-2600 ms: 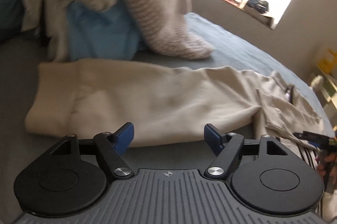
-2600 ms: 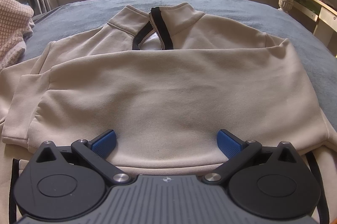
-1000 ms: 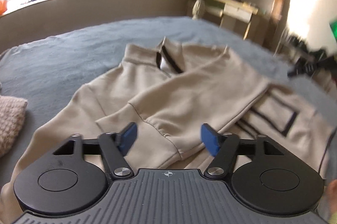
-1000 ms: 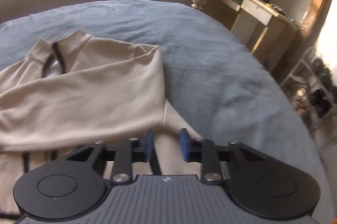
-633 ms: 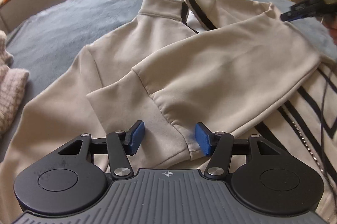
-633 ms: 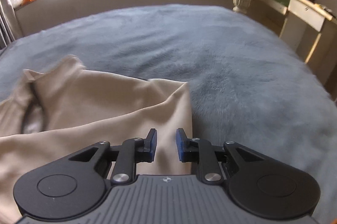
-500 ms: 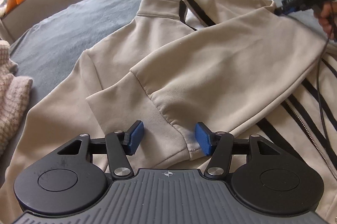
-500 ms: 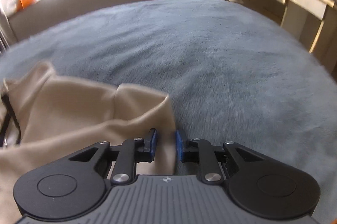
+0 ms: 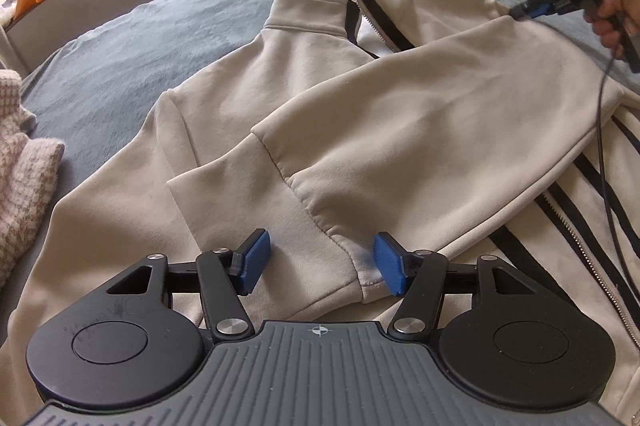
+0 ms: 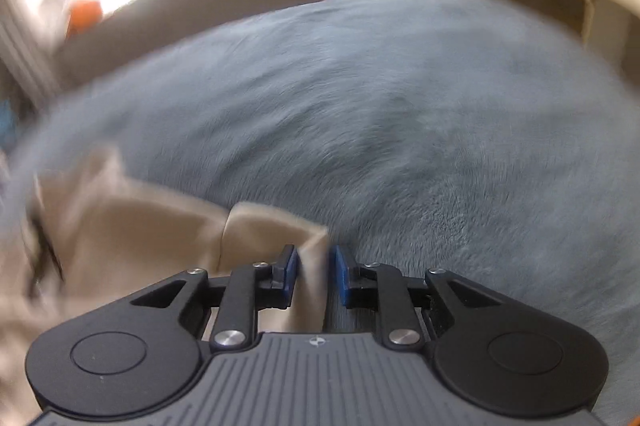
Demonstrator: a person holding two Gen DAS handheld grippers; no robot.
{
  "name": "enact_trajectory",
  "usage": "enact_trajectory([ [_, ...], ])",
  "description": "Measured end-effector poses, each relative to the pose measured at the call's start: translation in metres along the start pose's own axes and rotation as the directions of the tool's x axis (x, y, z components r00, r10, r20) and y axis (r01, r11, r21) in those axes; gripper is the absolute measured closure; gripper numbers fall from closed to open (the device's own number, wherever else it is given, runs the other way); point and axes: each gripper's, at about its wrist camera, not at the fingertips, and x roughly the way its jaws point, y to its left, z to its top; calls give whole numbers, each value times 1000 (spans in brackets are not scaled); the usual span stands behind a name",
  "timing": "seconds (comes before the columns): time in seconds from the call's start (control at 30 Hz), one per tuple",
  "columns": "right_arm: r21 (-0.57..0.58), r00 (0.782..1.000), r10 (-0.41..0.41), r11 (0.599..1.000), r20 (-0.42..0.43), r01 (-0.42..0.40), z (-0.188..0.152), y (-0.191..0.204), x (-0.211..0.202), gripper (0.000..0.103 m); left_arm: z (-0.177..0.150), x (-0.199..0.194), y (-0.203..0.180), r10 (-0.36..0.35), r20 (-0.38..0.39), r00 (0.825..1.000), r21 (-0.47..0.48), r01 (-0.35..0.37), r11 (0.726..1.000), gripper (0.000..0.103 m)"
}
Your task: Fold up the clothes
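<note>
Jacket [image 9: 320,74], beige w/ black-trimmed zip, lies front-up on the grey-blue bed [image 9: 132,38], one sleeve [image 9: 420,130] folded across the chest, its cuff [image 9: 304,254] nearest the left cam. Left hand-held gripper [image 9: 322,264] sits low over that cuff, jaws apart, one blue pad either side, not clamped on anything. Right hand-held gripper [image 10: 313,276] is at the far shoulder; jaws nearly together w/ a fold of beige fabric between them, but a slim gap shows on one side, so can't tell if it's truly pinched. Right view is motion-blurred.

Risks, as judged: a thin pinch at the shoulder could slip out mid-pull; a pull could also drag the crossed sleeve askew. Cable [image 9: 600,130] trailing over the jacket may snag. Knit pile [image 9: 24,166] sits just beside the jacket's left edge.
</note>
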Motion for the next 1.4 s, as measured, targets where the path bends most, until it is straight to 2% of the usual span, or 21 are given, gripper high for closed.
enact_trajectory([
  [0.03, 70, 1000, 20, 997, 11, -21, 3, -8, 0, 81, 1, 0, 0, -1, -5, 1000, 4, 1, 1000, 42],
  [0.07, 85, 999, 22, 996, 29, -24, 3, -11, -5, 81, 2, 0, 1, -2, -11, 1000, 8, 2, 1000, 41],
  [0.2, 95, 995, 34, 995, 89, -42, -1, -17, -31, 80, 5, 3, 3, 8, -42, 999, 13, -7, 1000, 37],
  [0.3, 92, 990, 112, 989, 80, -120, -3, -18, -50, 80, 8, 4, -2, 30, -64, 998, 24, -28, 999, 35],
  [0.37, 95, 979, 203, 974, 17, -204, -8, -16, -53, 80, 10, 5, -2, 40, -78, 996, 20, -38, 999, 34],
  [0.43, 108, 951, 296, 952, -93, -286, -10, -11, -41, 80, 11, 5, -3, 50, -92, 995, 15, -49, 999, 34],
  [0.47, 120, 941, 313, 947, -132, -298, -12, -10, -31, 80, 12, 5, -4, 55, -98, 994, 13, -54, 998, 34],
  [0.53, 146, 955, 262, 959, -141, -242, -13, -14, -13, 84, 14, 5, -4, 62, -111, 992, 11, -61, 998, 34],
  [0.6, 212, 969, 241, 952, -64, -222, -10, -22, -11, 84, 15, 4, -2, 54, -123, 991, 14, -53, 999, 34],
  [0.7, 258, 982, 187, 948, 26, -187, -10, -23, -32, 81, 13, 4, 2, 24, -116, 993, 21, -21, 1000, 33],
  [0.83, 111, 989, 146, 983, 14, -146, -16, -4, -79, 81, 6, 3, 10, -25, -68, 997, 28, 27, 999, 32],
  [0.93, 19, 992, 128, 992, 15, -128, -20, 4, -134, 81, 5, 2, 15, -65, -54, 996, 25, 67, 997, 31],
  [1.0, -18, 994, 105, 994, -22, -106, -24, 12, -164, 81, 6, 1, 18, -88, -61, 994, 33, 91, 995, 31],
  [1.13, -121, 994, 11, 992, -109, -25, -45, 39, -194, 81, 8, 2, 22, -125, -74, 989, 53, 129, 990, 31],
  [1.2, -150, 992, -20, 989, -123, 1, -56, 55, -191, 81, 7, 2, 23, -133, -72, 988, 60, 138, 989, 31],
  [1.3, -167, 991, -49, 986, -123, 28, -75, 71, -161, 81, 1, 1, 25, -139, -42, 989, 56, 142, 988, 31],
  [1.4, -269, 980, -149, 957, -131, 109, -96, 85, -112, 81, -7, -1, 26, -138, 5, 990, 47, 138, 989, 31],
])
